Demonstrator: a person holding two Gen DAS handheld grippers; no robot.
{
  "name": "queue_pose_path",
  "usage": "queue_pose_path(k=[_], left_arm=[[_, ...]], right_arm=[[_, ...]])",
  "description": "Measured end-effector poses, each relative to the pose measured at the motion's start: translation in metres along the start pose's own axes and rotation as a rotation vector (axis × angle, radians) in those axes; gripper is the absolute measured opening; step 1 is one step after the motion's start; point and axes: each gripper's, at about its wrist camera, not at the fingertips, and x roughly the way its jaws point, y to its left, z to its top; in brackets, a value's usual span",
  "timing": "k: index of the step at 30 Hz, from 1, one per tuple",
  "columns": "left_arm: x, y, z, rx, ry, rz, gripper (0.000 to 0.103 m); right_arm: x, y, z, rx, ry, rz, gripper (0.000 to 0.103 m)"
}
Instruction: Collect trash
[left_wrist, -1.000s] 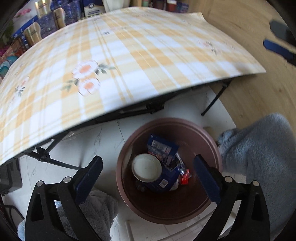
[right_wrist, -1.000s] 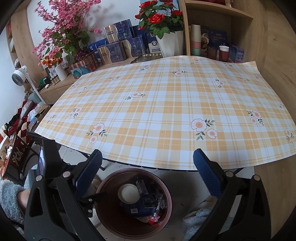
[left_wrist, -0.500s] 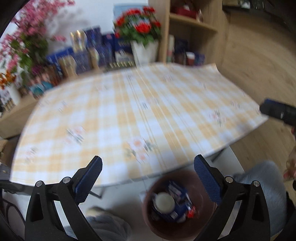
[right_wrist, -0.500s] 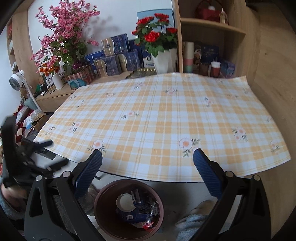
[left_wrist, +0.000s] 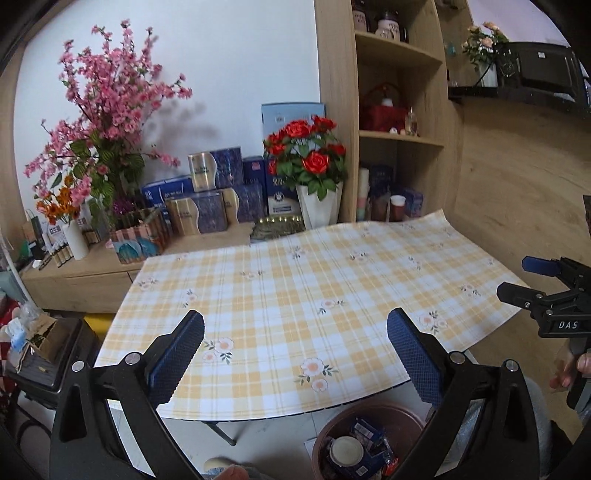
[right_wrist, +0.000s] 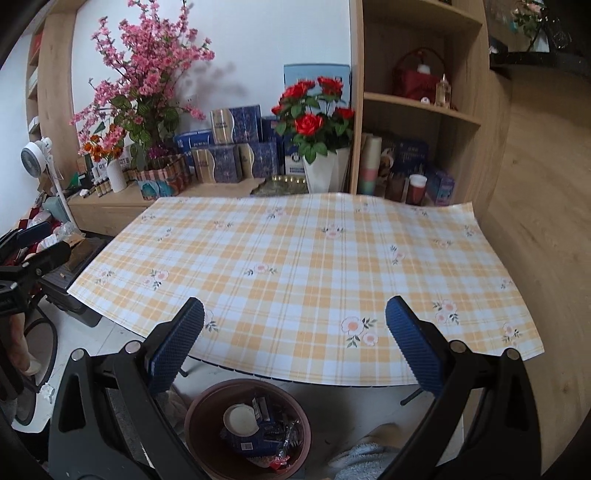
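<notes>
A brown round bin (right_wrist: 199, 417) stands on the floor below the table's near edge, also in the left wrist view (left_wrist: 402, 411). It holds trash: a white round lid (right_wrist: 241, 419), blue packets (right_wrist: 251, 441) and a red wrapper. My left gripper (left_wrist: 295, 354) is open and empty, raised over the near edge of the table. My right gripper (right_wrist: 294, 350) is open and empty, also over the near edge. The right gripper shows at the right side of the left wrist view (left_wrist: 543, 291).
The table carries a yellow plaid cloth with flowers (right_wrist: 314, 258). Behind it are a low cabinet with blue boxes (right_wrist: 236, 147), pink blossoms (right_wrist: 140, 81), red roses in a white vase (right_wrist: 317, 118) and wooden shelves (right_wrist: 417, 110). A black case (left_wrist: 48, 362) stands left.
Both grippers have risen and tilted up from looking down at the bin to looking across the table. Both stay open and empty.
</notes>
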Motion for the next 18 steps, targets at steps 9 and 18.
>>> queue_pose_path(k=[9, 18], left_arm=[[-0.035, -0.01, 0.008, 0.03, -0.093, 0.051, 0.097], [-0.041, -0.011, 0.005, 0.016, -0.094, 0.062, 0.097]], right_arm=[[-0.02, -0.001, 0.005, 0.004, -0.036, -0.005, 0.097], [-0.025, 0.0, 0.004, 0.007, -0.046, -0.003, 0.097]])
